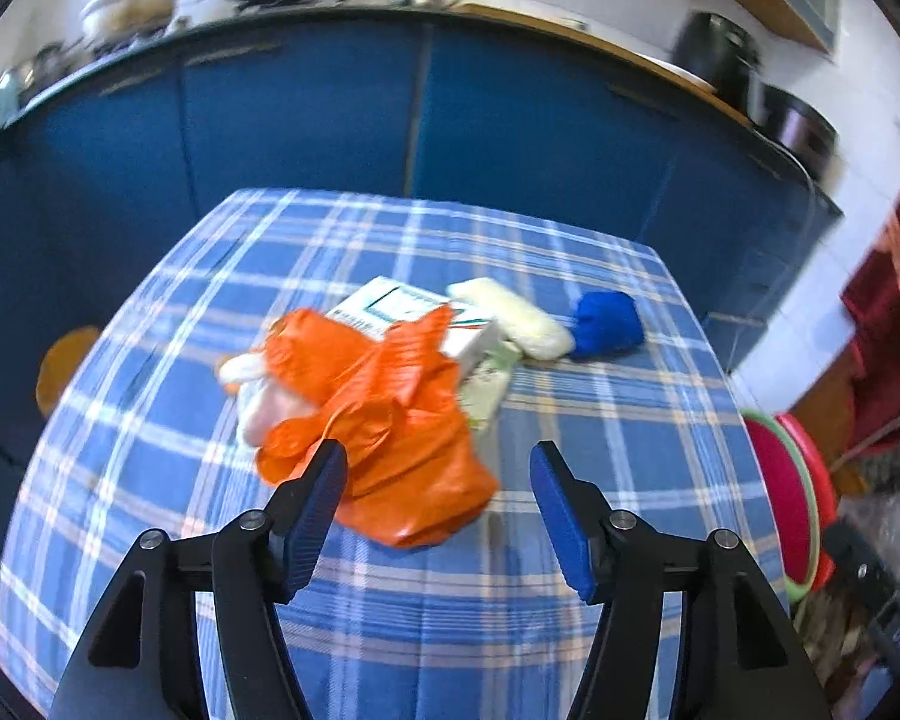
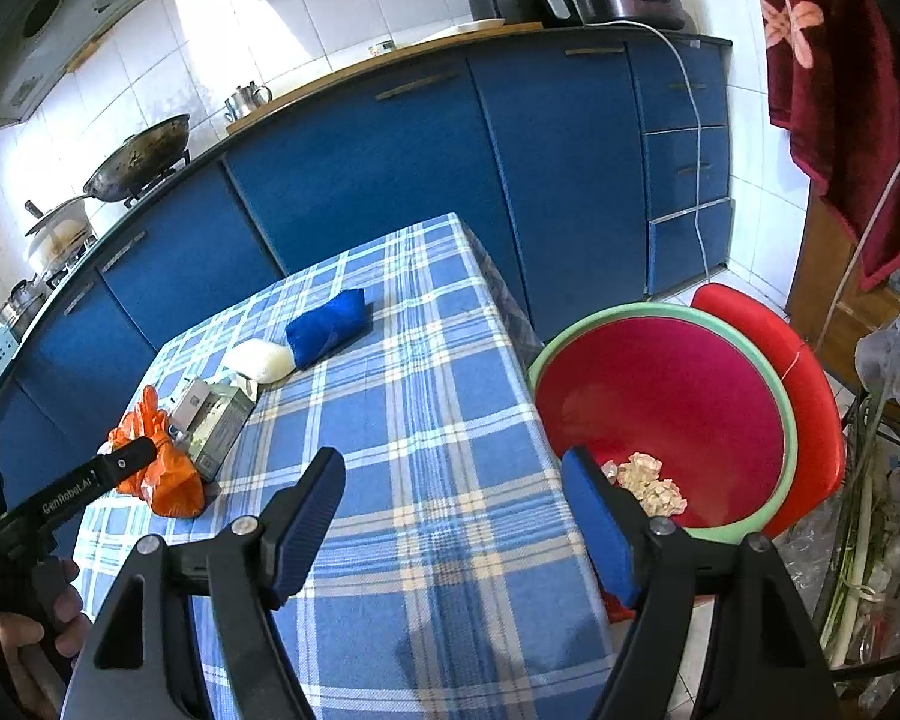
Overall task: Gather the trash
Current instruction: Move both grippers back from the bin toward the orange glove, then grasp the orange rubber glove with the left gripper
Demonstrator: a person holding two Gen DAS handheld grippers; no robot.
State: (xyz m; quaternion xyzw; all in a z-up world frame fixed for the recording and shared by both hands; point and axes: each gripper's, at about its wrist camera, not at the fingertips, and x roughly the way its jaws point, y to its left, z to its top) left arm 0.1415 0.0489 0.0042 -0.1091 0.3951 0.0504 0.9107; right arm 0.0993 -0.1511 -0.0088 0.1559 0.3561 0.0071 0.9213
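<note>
Crinkled orange plastic bag [image 1: 384,420] beside rectangular carton [image 1: 414,315].

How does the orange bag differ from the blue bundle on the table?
The orange bag is crinkled, glossy plastic; the blue bundle looks like soft, matte cloth. The orange bag lies against the white carton, right in front of the left gripper; the blue bundle lies farther off, beside the white wad. Both rest on the checked tablecloth.

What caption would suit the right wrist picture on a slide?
Open right gripper hovers over the plaid tablecloth, beside a red basin holding crumpled paper.
</note>
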